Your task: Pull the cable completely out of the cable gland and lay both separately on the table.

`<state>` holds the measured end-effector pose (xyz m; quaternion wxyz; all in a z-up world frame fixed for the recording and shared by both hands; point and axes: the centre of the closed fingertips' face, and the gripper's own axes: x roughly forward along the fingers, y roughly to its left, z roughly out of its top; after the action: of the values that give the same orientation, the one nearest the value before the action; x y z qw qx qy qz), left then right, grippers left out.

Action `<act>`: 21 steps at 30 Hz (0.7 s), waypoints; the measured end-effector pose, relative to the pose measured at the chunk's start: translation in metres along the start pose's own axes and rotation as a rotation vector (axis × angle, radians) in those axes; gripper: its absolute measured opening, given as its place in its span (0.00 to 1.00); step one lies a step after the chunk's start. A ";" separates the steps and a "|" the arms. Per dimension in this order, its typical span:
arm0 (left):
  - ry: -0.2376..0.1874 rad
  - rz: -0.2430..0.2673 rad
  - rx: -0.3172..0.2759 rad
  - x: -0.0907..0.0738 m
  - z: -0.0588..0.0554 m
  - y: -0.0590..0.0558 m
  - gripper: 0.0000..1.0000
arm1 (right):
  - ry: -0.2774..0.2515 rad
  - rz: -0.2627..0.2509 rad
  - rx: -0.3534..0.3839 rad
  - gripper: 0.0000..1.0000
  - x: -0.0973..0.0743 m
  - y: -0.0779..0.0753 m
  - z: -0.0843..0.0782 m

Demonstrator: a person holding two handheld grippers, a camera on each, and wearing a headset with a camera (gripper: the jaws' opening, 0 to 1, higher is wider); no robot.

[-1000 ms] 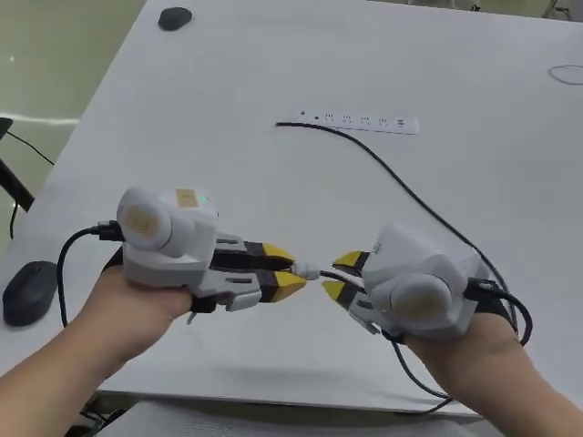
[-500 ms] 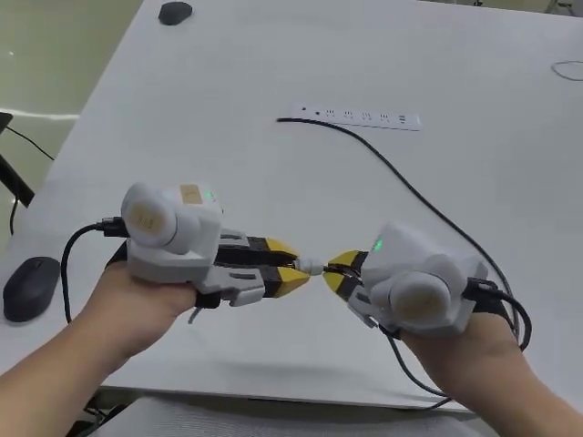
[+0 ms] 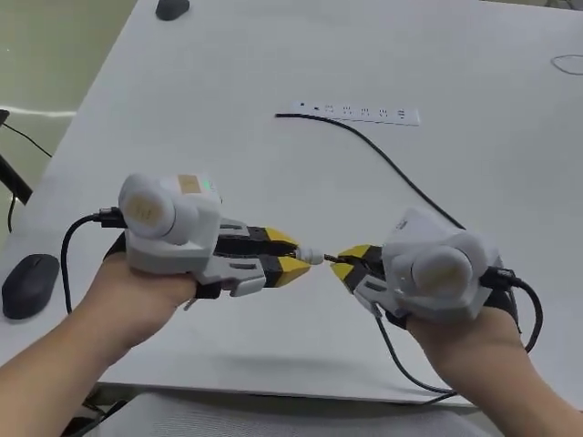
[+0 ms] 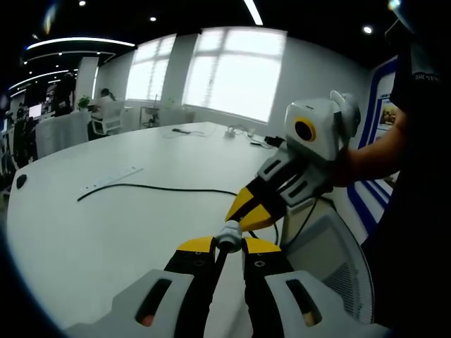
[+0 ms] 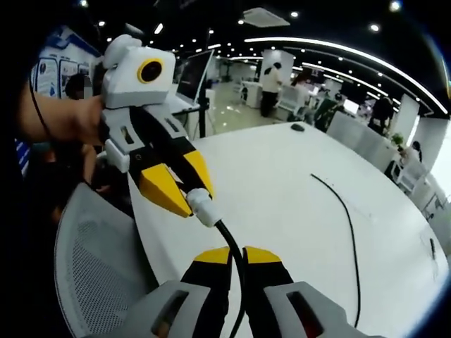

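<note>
Since a moment ago my right gripper (image 3: 350,261) has slid right, so more black cable (image 3: 332,259) shows beside the cable gland (image 3: 311,258), low in the middle of the head view. My left gripper (image 3: 295,255) pinches the cable gland; the right one pinches the cable. The gland looks small, round, hard and light. The cable looks thin, smooth and bendy, so I'd hold it near the gland.

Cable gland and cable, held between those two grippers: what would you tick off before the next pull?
1. Left gripper shut on the cable gland: ok.
2. Right gripper shut on the cable: ok.
3. Cable free of the gland: not ok, it runs into it.
4. Bare table under both for laying them down: ok.
5. How tightly the gland clamps the cable: cannot tell.
</note>
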<state>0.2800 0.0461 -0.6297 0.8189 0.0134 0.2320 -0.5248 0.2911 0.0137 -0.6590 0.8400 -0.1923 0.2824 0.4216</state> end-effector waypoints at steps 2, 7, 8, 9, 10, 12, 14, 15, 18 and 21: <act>0.000 0.003 0.000 -0.001 0.000 0.001 0.15 | 0.007 -0.012 0.020 0.00 0.000 -0.003 -0.005; -0.006 0.003 -0.005 -0.003 0.002 0.000 0.15 | 0.025 -0.036 0.092 0.00 -0.001 -0.014 -0.020; -0.007 0.004 -0.004 -0.003 0.002 0.000 0.15 | 0.030 -0.040 0.104 0.00 -0.001 -0.015 -0.023; -0.007 0.004 -0.003 -0.003 0.003 0.000 0.15 | 0.029 -0.046 0.125 0.00 -0.001 -0.018 -0.026; -0.008 0.003 -0.003 -0.003 0.003 0.000 0.15 | 0.029 -0.049 0.138 0.00 -0.001 -0.019 -0.028; -0.007 0.003 -0.002 -0.002 0.003 0.000 0.15 | 0.032 -0.051 0.171 0.00 0.000 -0.022 -0.034; -0.007 0.001 -0.002 -0.001 0.003 -0.001 0.15 | 0.029 -0.054 0.216 0.00 0.001 -0.023 -0.039; -0.006 0.001 -0.001 -0.001 0.003 -0.001 0.15 | 0.025 -0.055 0.256 0.00 0.002 -0.025 -0.043; -0.008 0.000 -0.001 -0.001 0.004 -0.001 0.15 | 0.030 -0.074 0.312 0.00 0.003 -0.032 -0.053; -0.010 -0.001 0.000 -0.001 0.004 -0.001 0.15 | 0.025 -0.076 0.442 0.00 0.004 -0.034 -0.065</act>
<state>0.2799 0.0454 -0.6249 0.8198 0.0107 0.2282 -0.5251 0.3006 -0.0402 -0.7088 0.8734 -0.0194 0.3708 0.3152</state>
